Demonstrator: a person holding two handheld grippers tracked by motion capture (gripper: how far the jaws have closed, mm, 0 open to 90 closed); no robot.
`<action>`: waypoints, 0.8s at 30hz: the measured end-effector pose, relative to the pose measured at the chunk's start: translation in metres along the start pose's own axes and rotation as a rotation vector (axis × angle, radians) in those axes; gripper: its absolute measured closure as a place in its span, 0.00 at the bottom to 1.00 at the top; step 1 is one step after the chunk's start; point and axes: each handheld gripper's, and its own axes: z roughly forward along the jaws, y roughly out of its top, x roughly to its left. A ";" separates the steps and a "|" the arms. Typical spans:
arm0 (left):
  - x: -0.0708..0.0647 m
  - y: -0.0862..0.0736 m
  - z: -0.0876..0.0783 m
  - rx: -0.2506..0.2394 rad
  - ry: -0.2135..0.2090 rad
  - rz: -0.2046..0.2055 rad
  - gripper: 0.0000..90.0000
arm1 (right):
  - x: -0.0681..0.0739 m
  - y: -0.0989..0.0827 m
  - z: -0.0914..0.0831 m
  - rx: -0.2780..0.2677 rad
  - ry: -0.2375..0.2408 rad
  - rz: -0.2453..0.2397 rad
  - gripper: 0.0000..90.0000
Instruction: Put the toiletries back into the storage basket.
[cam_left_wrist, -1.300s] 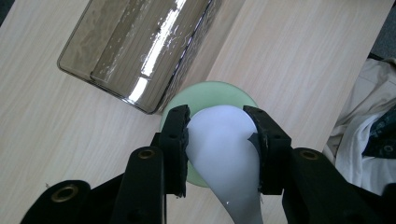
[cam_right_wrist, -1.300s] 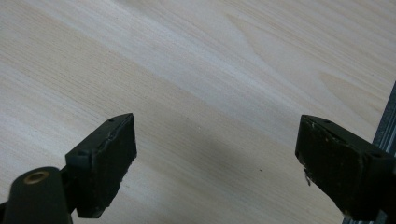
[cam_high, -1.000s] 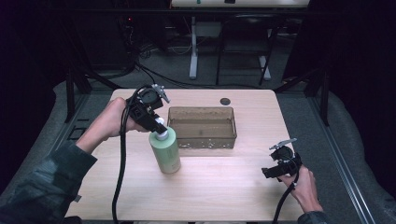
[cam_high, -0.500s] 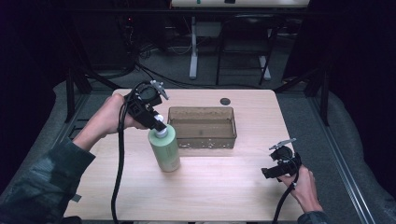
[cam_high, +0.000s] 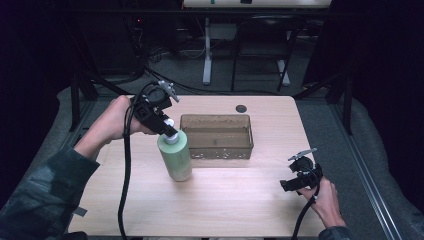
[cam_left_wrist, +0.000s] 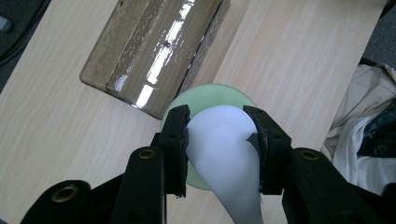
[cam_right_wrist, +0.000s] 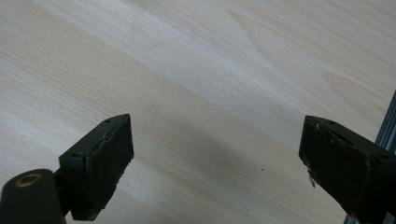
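Both tongs differ: my left tongs (cam_left_wrist: 219, 135) clamp the green bottle's (cam_high: 175, 157) white pump top (cam_left_wrist: 224, 149); my right tongs (cam_right_wrist: 215, 163) gape over the bench (cam_right_wrist: 210, 70).

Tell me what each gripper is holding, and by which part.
The left gripper clamps the green pump bottle by its white pump head, fingers on either side. The right gripper is open over the table, holding nothing.

Lab: dark curtained bay, cable tangle (cam_high: 150, 70) on floor (wooden test table (cam_high: 240, 200)).
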 end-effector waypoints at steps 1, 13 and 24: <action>0.000 0.000 0.000 0.000 0.000 0.000 0.70 | 0.000 0.000 0.000 0.000 0.000 0.000 0.11; 0.001 0.004 -0.011 -0.011 0.015 0.006 0.69 | 0.000 0.000 0.000 0.001 0.002 0.001 0.11; 0.004 0.009 -0.022 -0.028 0.028 0.014 0.70 | -0.001 0.000 0.000 0.003 0.001 0.003 0.11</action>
